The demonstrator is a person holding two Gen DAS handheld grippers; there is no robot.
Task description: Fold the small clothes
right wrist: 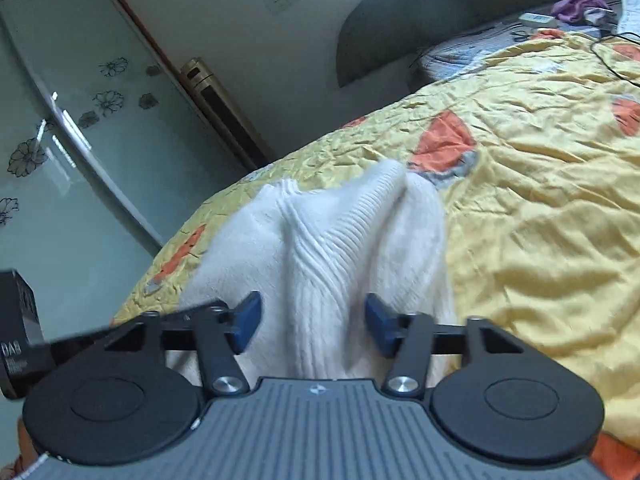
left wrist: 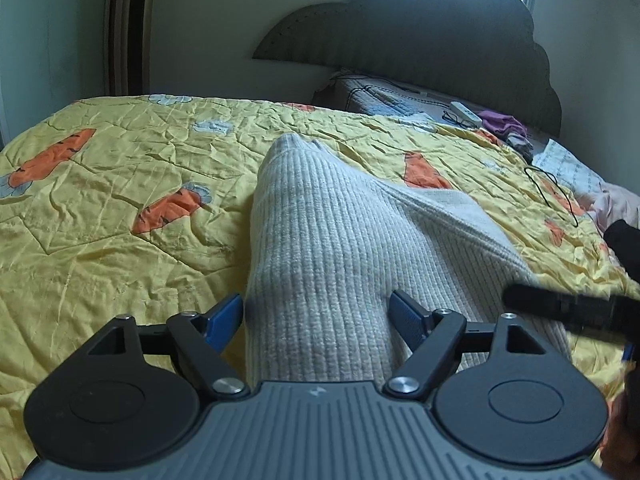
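Note:
A cream ribbed knit garment [left wrist: 320, 240] lies on the yellow carrot-print quilt [left wrist: 120, 184], partly folded, with a smoother flap on its right side. My left gripper [left wrist: 316, 316] stands open over its near end; the blue pads [left wrist: 228, 316] sit apart from the knit. In the right wrist view the same garment [right wrist: 340, 240] is bunched into ridges, and my right gripper [right wrist: 312, 320] is open with the cloth lying between its pads [right wrist: 378, 320] without being pinched. A blurred black part of the right gripper [left wrist: 568, 312] shows at the left view's right edge.
A dark padded headboard [left wrist: 440, 40] backs the bed. Near it lie a white remote [left wrist: 466, 114], purple cloth [left wrist: 504, 124] and a thin black cable [left wrist: 556, 196]. Pink fabric [left wrist: 616, 208] sits at the right edge. A glass wardrobe door [right wrist: 80, 140] stands beyond the bed's side.

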